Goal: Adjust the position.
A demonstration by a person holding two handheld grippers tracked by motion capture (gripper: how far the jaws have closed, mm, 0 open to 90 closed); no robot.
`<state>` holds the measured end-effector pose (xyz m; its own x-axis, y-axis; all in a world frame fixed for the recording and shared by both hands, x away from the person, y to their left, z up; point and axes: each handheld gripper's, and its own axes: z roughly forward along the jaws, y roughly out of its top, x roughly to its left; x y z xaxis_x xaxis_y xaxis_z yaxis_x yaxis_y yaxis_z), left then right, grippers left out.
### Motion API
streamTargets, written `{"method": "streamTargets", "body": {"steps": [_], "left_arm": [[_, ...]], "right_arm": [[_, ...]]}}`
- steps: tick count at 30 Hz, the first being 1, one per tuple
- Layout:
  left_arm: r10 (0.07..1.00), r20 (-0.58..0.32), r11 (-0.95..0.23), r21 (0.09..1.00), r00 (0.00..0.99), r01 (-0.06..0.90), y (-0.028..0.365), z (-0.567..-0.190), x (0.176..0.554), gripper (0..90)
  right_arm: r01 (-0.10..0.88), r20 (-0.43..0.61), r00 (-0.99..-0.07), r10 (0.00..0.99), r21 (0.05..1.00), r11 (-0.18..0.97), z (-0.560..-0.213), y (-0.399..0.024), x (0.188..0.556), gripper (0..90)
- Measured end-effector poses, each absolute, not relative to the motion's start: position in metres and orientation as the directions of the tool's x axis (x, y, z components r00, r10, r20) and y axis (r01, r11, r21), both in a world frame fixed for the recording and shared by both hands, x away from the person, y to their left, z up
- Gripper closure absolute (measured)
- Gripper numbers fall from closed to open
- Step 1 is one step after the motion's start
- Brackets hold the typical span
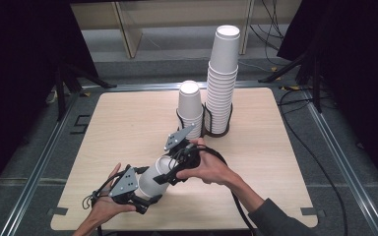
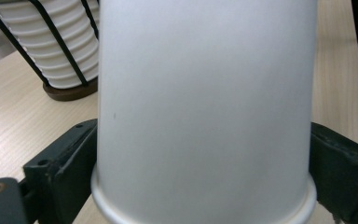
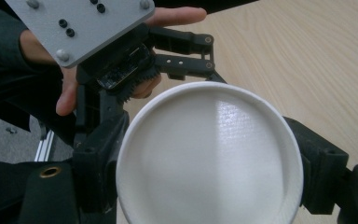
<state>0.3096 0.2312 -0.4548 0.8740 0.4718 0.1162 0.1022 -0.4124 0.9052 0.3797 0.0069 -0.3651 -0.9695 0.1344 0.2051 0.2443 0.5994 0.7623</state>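
High view: one wooden counter (image 1: 128, 118), two hands, two pairs of tongs, each topped by a grey three-cornered plate. One loose paper cup (image 1: 151, 183) lying on its side at the near left of centre, caught between both pairs. Left tongs (image 1: 147, 191) at the near left end of the cup, right tongs (image 1: 170, 172) at its other end, just to the right and a little farther off. Two stacks of cups at the far middle, each in its own black wire holder: a short stack (image 1: 190, 105) on the left, a tall stack (image 1: 223, 73) touching it on the right. Too many cups in the stacks to count surely.

Left gripper view: same single cup between two black jaws, rolled rim nearest the camera. Both jaws lying against the cup wall; impossible to tell whether pressing or let go. One stack in its holder at the far left.

Right gripper view: round end of the cup facing the camera, one jaw against each side, clenched on it. Beyond, the other hand (image 3: 65, 88) with its tongs and one grey plate (image 3: 81, 23).
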Motion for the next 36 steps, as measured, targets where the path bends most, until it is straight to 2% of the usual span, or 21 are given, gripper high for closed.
{"method": "streamTargets", "body": {"steps": [9,12,13,19,21,22,24,32,36], "left_arm": [[0.507,0.039,-0.277,0.953,0.861,0.119,0.238,-0.449,0.311,5.9],[0.521,0.008,-0.237,0.962,0.854,0.136,0.241,-0.449,0.312,15.3],[0.523,0.000,-0.224,0.965,0.852,0.137,0.241,-0.448,0.312,13.3],[0.518,-0.088,-0.108,0.980,0.851,0.167,0.244,-0.447,0.314,14.6],[0.513,-0.125,-0.064,0.981,0.849,0.183,0.246,-0.446,0.315,14.6],[0.514,-0.132,-0.057,0.981,0.848,0.188,0.247,-0.445,0.315,14.6],[0.505,-0.151,-0.023,0.982,0.850,0.188,0.247,-0.445,0.315,14.5],[0.504,-0.178,-0.031,0.974,0.845,0.224,0.245,-0.445,0.314,14.5],[0.505,-0.165,-0.036,0.977,0.847,0.211,0.244,-0.445,0.314,14.4]], "right_arm": [[0.289,0.242,-0.957,0.158,0.810,0.511,-0.353,-0.015,0.382,24.7],[0.313,0.246,-0.949,0.199,0.820,0.480,-0.347,-0.026,0.383,24.7],[0.322,0.252,-0.945,0.208,0.826,0.462,-0.346,-0.029,0.384,24.7],[0.335,0.267,-0.936,0.229,0.877,0.346,-0.342,-0.049,0.393,24.8],[0.380,0.316,-0.919,0.238,0.870,0.313,-0.341,-0.053,0.391,24.8],[0.351,0.291,-0.930,0.225,0.887,0.302,-0.342,-0.054,0.394,24.8],[0.356,0.303,-0.928,0.218,0.891,0.280,-0.343,-0.055,0.394,24.8],[0.365,0.326,-0.928,0.182,0.894,0.261,-0.344,-0.052,0.391,24.8],[0.355,0.321,-0.932,0.166,0.897,0.264,-0.344,-0.049,0.390,24.8]]}}
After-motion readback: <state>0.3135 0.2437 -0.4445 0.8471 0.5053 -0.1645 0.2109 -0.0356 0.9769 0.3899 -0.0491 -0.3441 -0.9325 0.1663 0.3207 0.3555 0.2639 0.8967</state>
